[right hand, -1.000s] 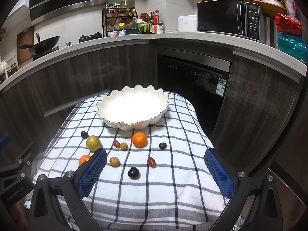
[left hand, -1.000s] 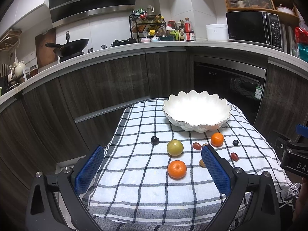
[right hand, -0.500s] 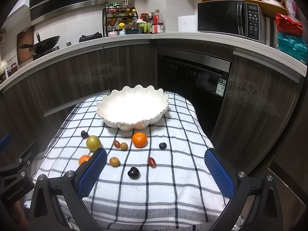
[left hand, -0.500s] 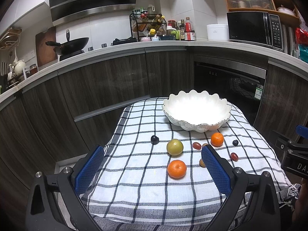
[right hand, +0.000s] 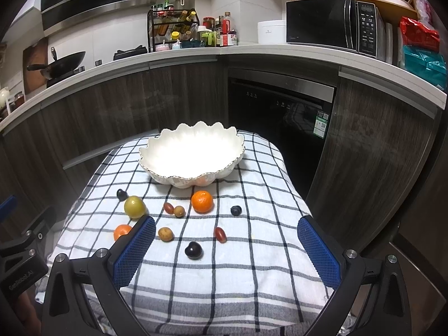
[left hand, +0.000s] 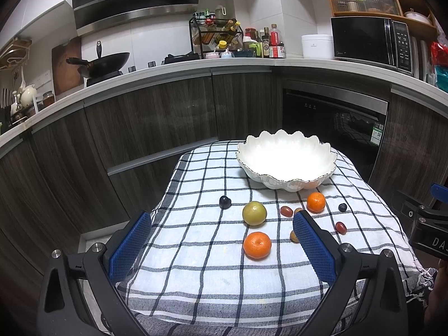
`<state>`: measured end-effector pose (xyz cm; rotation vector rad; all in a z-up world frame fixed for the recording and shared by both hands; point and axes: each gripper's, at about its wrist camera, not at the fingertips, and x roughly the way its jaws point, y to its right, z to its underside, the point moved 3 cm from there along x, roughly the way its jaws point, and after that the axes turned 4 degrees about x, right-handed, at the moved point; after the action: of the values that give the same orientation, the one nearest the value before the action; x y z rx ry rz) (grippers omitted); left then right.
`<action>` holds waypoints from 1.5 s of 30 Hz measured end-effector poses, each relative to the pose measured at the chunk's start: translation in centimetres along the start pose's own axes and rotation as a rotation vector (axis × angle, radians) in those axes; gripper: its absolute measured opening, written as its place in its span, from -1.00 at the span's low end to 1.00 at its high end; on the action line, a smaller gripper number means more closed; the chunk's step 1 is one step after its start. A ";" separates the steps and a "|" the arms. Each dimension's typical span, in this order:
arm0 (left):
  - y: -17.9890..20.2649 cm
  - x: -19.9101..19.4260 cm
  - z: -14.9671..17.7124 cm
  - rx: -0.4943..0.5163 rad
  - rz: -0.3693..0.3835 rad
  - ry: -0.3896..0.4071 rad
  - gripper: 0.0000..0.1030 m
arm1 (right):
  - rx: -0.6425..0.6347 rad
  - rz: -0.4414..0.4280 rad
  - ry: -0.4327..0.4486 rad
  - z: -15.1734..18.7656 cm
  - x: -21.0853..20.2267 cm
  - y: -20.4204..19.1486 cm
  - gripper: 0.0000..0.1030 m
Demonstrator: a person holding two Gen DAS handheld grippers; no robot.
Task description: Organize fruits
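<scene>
- Ten loose fruits lie on the checked cloth [right hand: 238, 274] in front of the scalloped white bowl [right hand: 193, 154], which has nothing in it and sits toward the far end of the cloth.
- Nearest the bowl is one orange [right hand: 202, 201]; a second orange [left hand: 257, 245] lies closer to me on the left, with the yellow-green round fruit [left hand: 254, 213] between it and the bowl.
- Small pieces fill the middle: a dark plum [right hand: 193, 250], two reddish grape tomatoes [right hand: 220, 234], two tan fruits [right hand: 165, 234], a blueberry [right hand: 236, 210] and a dark berry [left hand: 225, 202] out on the left.
- Open cloth runs along the near edge and the right side, so there is free room there; the fruits sit well apart from each other, except one tomato and one tan fruit just beside each other.
- My right gripper [right hand: 226, 246] is spread wide with nothing between its blue pads, held above the near edge.
- My left gripper [left hand: 221, 240] is equally wide apart and holds nothing.
- Only the right view shows the plum and the nearer tan fruit whole; in the left view my pad hides most of the tan fruits.
- Beyond the cloth stand dark cabinets [left hand: 145, 128], a built-in oven [right hand: 280, 114] and the countertop with a microwave [right hand: 333, 22].
</scene>
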<state>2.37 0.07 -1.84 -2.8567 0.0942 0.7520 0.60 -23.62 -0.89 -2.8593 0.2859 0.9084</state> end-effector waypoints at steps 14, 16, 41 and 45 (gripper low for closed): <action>-0.1 0.1 -0.1 -0.002 0.002 -0.003 1.00 | 0.001 0.000 0.001 0.0 0.0 0.0 0.99; -0.1 0.1 0.0 -0.002 0.003 -0.005 1.00 | 0.001 -0.001 0.001 0.0 0.0 0.0 0.99; 1.4 2.3 -0.6 0.035 0.023 -0.061 1.00 | -0.007 -0.002 -0.044 0.0 2.6 -0.3 0.99; 1.5 3.3 -1.0 0.037 0.035 -0.087 1.00 | -0.012 0.004 -0.047 -0.1 3.1 -0.4 0.99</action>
<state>5.58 -1.67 -2.85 -2.7897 0.1452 0.8707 3.28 -23.65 -2.55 -2.8447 0.2830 0.9798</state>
